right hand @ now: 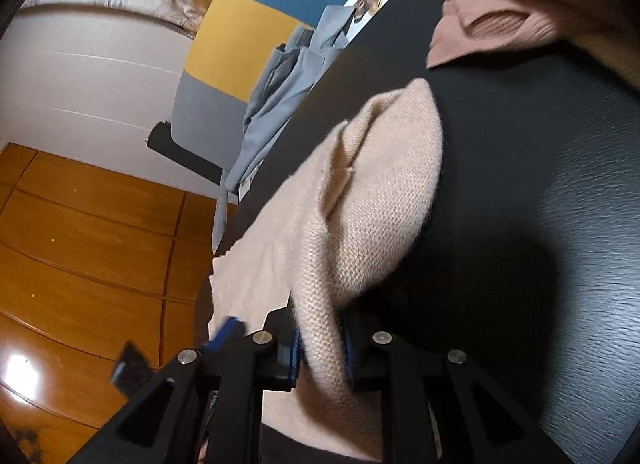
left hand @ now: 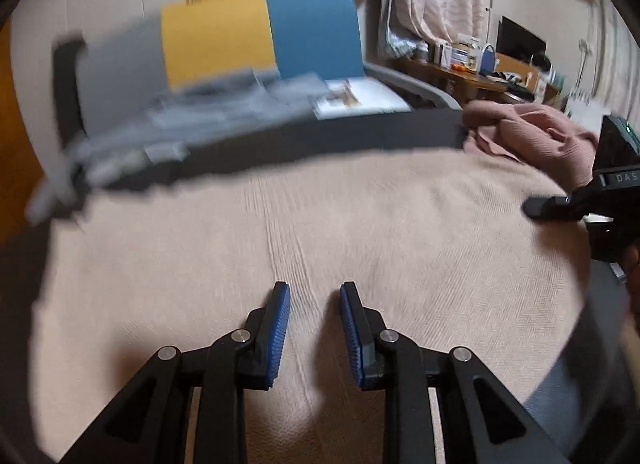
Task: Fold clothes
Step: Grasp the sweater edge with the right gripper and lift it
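My cream knit sweater (left hand: 320, 232) lies spread over the black worktop (right hand: 540, 144). I judge it soft, light, floppy and stretchy, best taken by a doubled edge. My right claw (right hand: 320, 348) is clamped on such a fold; my left claw (left hand: 315, 328) hangs over it, parted and empty. A pink garment (left hand: 532, 132) lies bunched beyond the sweater.

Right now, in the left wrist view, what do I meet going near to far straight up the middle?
left gripper, jaws apart and empty → beige knit garment spread flat → bare black table edge → grey clothes → yellow and blue panel.
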A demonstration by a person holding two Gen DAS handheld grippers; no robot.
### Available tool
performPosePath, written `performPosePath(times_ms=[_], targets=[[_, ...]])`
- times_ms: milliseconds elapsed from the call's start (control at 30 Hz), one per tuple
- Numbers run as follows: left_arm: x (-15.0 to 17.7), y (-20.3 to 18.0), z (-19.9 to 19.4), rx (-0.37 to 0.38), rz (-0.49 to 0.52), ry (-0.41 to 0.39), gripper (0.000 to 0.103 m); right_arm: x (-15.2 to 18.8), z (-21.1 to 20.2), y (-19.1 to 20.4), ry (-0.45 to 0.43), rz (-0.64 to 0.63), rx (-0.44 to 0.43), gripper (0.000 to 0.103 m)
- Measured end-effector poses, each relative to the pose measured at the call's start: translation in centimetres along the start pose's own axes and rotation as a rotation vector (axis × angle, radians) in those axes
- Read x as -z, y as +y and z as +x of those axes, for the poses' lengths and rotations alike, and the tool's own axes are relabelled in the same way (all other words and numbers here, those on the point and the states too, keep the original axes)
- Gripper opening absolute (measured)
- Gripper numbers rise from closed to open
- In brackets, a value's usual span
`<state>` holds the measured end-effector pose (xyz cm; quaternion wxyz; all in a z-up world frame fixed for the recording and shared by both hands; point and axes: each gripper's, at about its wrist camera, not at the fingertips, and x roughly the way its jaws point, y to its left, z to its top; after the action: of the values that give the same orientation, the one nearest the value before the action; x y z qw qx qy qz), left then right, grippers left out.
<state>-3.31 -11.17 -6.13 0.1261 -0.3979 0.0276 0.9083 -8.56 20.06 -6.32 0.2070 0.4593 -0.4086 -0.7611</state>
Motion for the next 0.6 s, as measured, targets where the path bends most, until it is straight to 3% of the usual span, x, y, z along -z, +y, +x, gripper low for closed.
performPosePath(times_ms=[267, 367, 467, 600], targets=[[2.7, -0.3, -5.0, 0.016, -0.111, -0.108, 0.025, -0.3, -0.5, -0.1, -0.011, 0.045, -0.037, 0.016], [4.0, -0.8, -3.2, 0.009, -0.092, -0.022, 0.025, -0.5, -0.7, 0.3, -0.015, 0.063, -0.057, 0.016], [4.5, -2.6, -3.2, -0.012, -0.050, -0.046, 0.025, -0.8, -1.6, 1.0, -0.022, 0.083, -0.092, 0.016], [4.3, -3.7, -3.6, 0.115, -0.071, -0.027, 0.025, -1.5, -3.6, 3.4, -0.045, 0.064, -0.103, 0.016]])
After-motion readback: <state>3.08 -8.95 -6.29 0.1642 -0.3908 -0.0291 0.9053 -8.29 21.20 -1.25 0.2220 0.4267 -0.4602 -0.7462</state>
